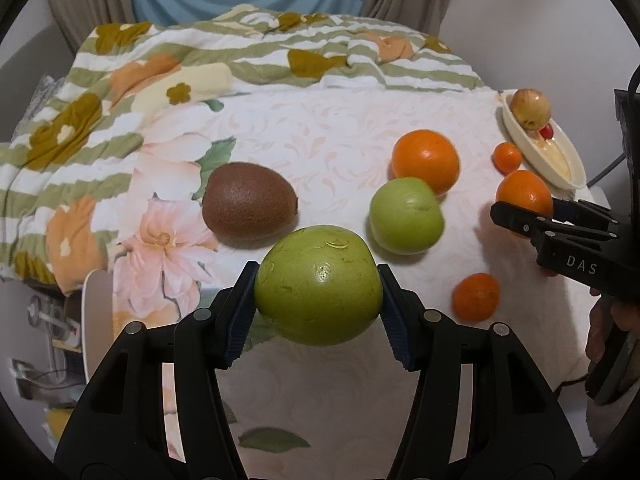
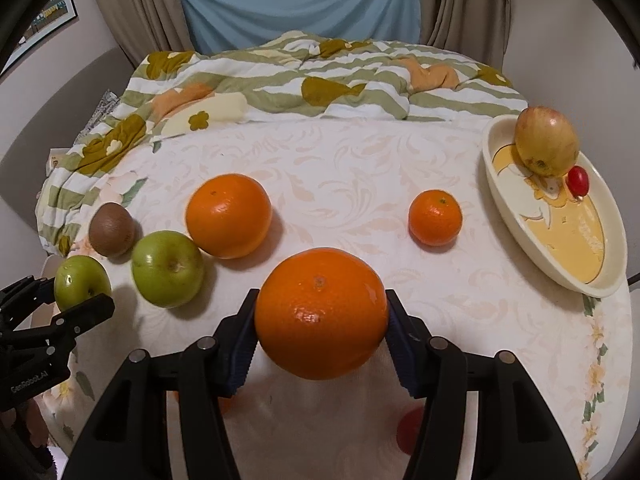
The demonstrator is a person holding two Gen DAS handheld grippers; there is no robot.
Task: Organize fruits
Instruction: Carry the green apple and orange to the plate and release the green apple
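My left gripper (image 1: 318, 286) is shut on a green apple (image 1: 318, 284), held above the cloth; it also shows in the right wrist view (image 2: 82, 284). My right gripper (image 2: 320, 314) is shut on a large orange (image 2: 320, 312), seen from the left wrist view (image 1: 524, 194). On the cloth lie a second green apple (image 1: 406, 216), a kiwi (image 1: 248, 206), another large orange (image 1: 426, 160) and two small mandarins (image 1: 476, 298) (image 1: 507, 157). A cream bowl (image 2: 520, 208) at the right holds a yellow-red apple (image 2: 546, 146) and a cherry tomato (image 2: 578, 180).
A flowered, striped quilt (image 1: 120, 92) is bunched along the far and left sides. A white plate edge (image 1: 94, 320) pokes out at the left. A red object (image 2: 410, 432) lies partly hidden under my right gripper. Curtains hang behind.
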